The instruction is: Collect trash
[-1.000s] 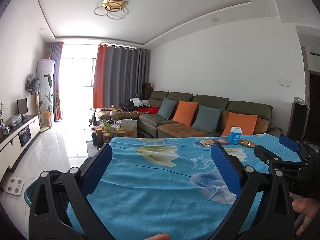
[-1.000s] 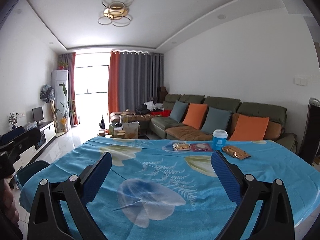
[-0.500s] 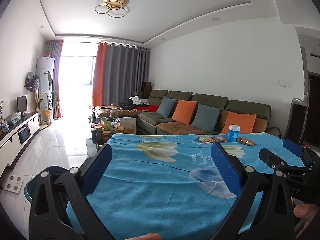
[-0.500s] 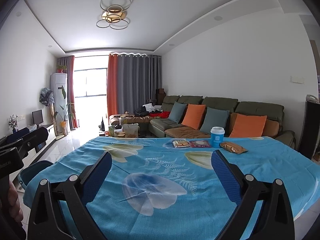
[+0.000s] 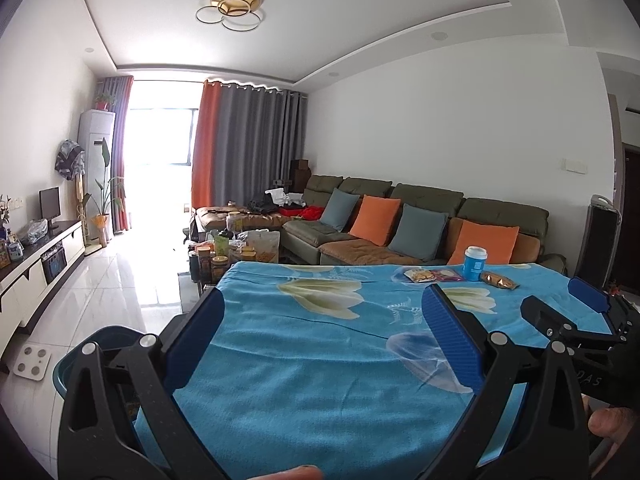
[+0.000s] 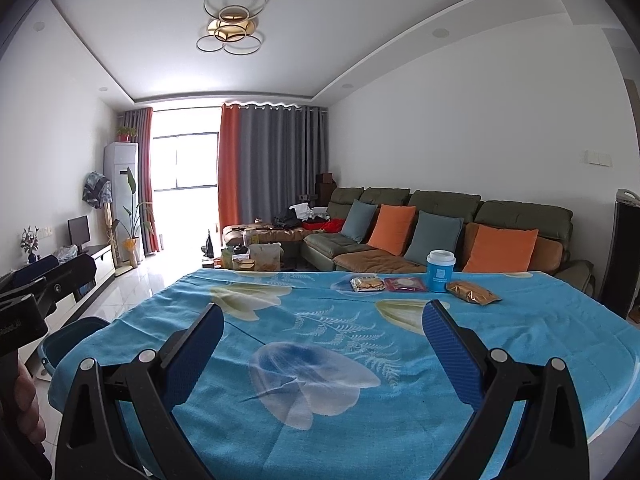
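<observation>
1. Both views have tilted upward slightly; both grippers, left (image 5: 322,334) and right (image 6: 322,346), hang with fingers apart, empty.
2. Cup (image 6: 440,271) and wrappers (image 6: 472,293) sit near the tabletop's (image 6: 280,360) far edge: light, crinkly, so pinch the wrapper edges gently.

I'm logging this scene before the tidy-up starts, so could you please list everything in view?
cup: 1, blue with white lid, far side of table, upright
packets: 3, far side of table; yellowish and red left of cup, gold-brown right of it
tablecloth: 1, blue floral, covers table
bin: 1, teal, on floor left of table
sofa: 1, green-brown, by right wall
cushions: 4, two orange, two grey-blue, on sofa
curtains: orange and grey, by window
ceiling lamp: 1, gold rings
left gripper: black, blue pads, open, empty
right gripper: black, blue pads, open, empty
</observation>
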Motion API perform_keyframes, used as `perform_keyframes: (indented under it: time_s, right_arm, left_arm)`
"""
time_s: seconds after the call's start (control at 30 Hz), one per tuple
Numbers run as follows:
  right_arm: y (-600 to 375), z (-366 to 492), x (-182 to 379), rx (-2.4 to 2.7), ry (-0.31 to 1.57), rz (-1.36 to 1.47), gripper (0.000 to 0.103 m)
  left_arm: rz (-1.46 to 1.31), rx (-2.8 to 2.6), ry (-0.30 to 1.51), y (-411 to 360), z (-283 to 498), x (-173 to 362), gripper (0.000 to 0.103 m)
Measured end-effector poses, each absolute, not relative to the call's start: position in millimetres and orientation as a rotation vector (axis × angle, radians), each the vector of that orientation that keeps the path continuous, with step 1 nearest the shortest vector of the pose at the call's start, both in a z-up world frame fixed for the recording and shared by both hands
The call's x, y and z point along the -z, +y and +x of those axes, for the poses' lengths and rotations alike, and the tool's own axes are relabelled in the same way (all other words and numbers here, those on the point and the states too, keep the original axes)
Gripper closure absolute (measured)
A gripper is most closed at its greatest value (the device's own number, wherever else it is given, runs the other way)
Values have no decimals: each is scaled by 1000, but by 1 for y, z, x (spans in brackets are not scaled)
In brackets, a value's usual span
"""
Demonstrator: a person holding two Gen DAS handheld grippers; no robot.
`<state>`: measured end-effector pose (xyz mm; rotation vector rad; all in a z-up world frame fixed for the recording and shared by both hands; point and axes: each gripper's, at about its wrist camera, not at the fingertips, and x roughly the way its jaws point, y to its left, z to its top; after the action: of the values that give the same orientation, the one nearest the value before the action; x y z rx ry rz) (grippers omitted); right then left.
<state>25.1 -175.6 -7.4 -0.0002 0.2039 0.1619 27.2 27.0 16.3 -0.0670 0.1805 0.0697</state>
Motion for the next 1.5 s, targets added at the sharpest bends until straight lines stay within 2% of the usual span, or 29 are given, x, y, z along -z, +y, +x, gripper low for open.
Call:
perform_keyframes:
  time_s: [1.5]
  right_arm:
    - [-185,36,12,-133,253,5,7]
  left_arm:
    - [-68,-21,243,21,50,-2,6]
